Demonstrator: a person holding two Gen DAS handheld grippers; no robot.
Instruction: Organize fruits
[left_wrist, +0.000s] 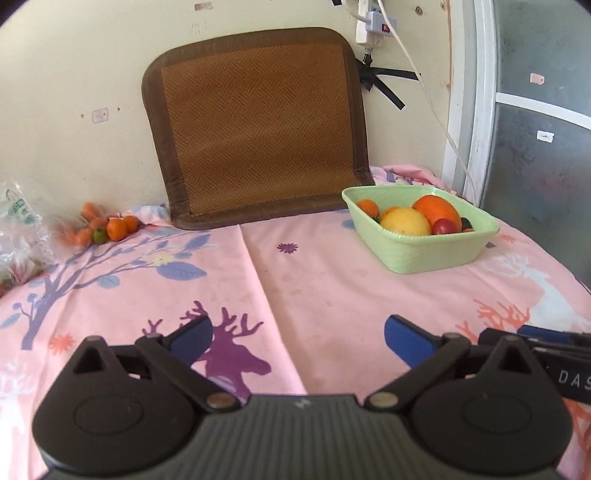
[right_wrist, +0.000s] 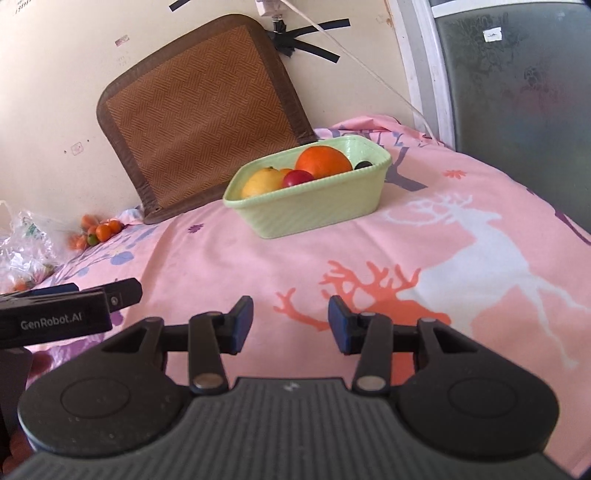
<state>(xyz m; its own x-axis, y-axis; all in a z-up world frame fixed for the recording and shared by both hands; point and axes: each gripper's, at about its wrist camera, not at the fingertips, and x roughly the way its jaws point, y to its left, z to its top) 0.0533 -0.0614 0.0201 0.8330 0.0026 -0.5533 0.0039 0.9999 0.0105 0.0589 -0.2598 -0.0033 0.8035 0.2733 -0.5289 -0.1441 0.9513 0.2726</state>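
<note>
Both grippers hover over the pink bedsheet (left_wrist: 314, 266), jaws apart and holding nothing: left gripper (left_wrist: 299, 341), right gripper (right_wrist: 291, 325). The green basket (left_wrist: 436, 251) of fruit sits ahead of the jaws; loose small oranges (left_wrist: 114, 227) lie far ahead-left.

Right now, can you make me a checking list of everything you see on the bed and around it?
Surface: pink bedsheet with deer and tree prints, some wrinkles.
Job's things: green basket holding a big orange, a yellow fruit, a small red fruit and a small orange one; a pile of small oranges lies loose by the wall.
Clutter: crinkly plastic bag at the far left, woven mat leaning on the wall.
Grippers: left gripper and right gripper, jaws open, both empty.
Cables: white cord hanging from a wall plug.
Surroundings: cream wall, frosted glass door on the right.
</note>
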